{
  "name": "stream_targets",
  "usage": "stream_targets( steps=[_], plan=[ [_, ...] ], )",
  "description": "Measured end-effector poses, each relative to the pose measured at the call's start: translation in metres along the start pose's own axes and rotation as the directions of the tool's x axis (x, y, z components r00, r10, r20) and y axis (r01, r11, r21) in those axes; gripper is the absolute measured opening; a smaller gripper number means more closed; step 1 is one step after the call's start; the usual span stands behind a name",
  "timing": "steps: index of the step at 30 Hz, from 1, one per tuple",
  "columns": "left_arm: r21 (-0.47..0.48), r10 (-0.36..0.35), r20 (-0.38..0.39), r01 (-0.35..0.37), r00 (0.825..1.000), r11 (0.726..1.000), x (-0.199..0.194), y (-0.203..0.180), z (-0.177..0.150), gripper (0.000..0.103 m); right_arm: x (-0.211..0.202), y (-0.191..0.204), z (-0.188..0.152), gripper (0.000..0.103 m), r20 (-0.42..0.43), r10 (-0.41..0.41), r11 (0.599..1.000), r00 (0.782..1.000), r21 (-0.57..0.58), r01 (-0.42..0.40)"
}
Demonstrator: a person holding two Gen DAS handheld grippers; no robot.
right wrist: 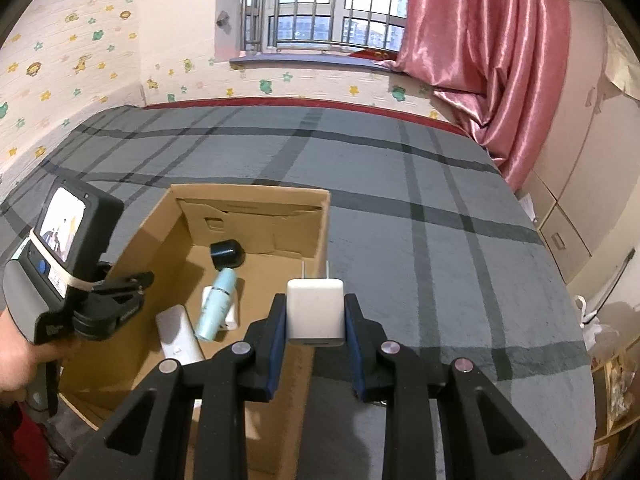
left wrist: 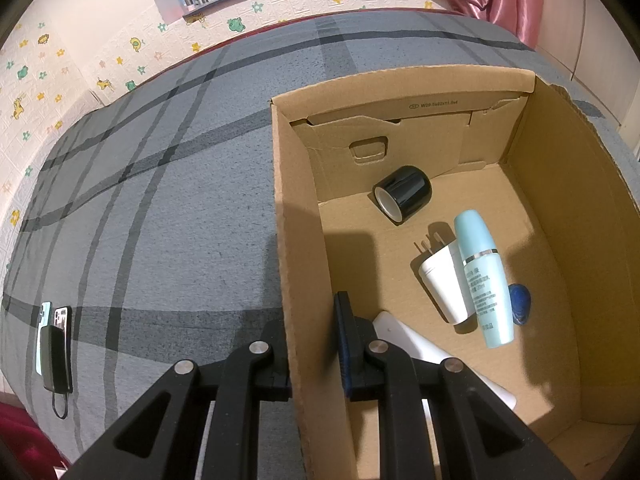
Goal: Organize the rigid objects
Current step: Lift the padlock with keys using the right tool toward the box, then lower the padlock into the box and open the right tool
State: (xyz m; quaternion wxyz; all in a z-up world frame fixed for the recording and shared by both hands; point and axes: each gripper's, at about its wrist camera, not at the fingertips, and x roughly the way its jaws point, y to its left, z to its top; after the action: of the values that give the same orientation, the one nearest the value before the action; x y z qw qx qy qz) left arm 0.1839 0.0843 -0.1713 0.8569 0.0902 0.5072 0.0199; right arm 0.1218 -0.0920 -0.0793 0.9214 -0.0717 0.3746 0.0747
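Grey plaid bedding (right wrist: 400, 208) covered the bed that carried everything, with a barred window (right wrist: 320, 12) and a pink curtain (right wrist: 480, 52) beyond its far edge. My right jaws (right wrist: 316, 320) were gripping a white charger plug (right wrist: 315, 312), prongs pointing away from me, held just above the cardboard box's (right wrist: 256, 200) right wall. My left jaws (left wrist: 312, 336) were clamped on the box's left wall, one finger outside and one inside; in the right wrist view a hand (right wrist: 20, 344) held that gripper's grey handle.

Inside the box, nearest me, a flat white block (left wrist: 404, 340) lay against the left wall. Past it a second white plug (left wrist: 440, 280) touched a pale blue bottle (left wrist: 480, 276) lying on its side, with a small blue object (left wrist: 520, 304) just beside the bottle toward the right wall. Farther in, a black roll of tape (left wrist: 404, 192) lay on its side near the box's far wall.

On the bedding near the bed's left edge, well apart from the box, lay two phones (left wrist: 52, 320) with a dark power bank (left wrist: 56, 360) on top.
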Motion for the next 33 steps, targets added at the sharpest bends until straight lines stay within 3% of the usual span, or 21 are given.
stream_targets(
  steps=[12,22,28,33],
  plan=[
    [0.0,-0.001,0.0,0.001,1.0,1.0,0.0,0.001,0.0,0.017,0.027,0.037,0.013,0.028,-0.038,0.046,0.998,0.998,-0.049,-0.047],
    [-0.001,-0.002,0.0,0.002,1.0,1.0,0.0,0.001,0.0,0.017,0.066,0.057,0.019,0.028,-0.133,0.081,0.995,0.988,-0.051,-0.088],
    [0.0,-0.001,0.0,0.001,1.0,1.0,0.0,0.001,0.0,0.017,0.094,0.061,0.019,0.029,-0.218,0.102,0.994,0.971,-0.02,-0.109],
    [-0.003,-0.006,0.001,0.006,1.0,1.0,0.0,0.001,-0.001,0.017,0.12,0.063,0.014,0.029,-0.317,0.126,0.991,0.94,0.008,-0.131]
  ],
)
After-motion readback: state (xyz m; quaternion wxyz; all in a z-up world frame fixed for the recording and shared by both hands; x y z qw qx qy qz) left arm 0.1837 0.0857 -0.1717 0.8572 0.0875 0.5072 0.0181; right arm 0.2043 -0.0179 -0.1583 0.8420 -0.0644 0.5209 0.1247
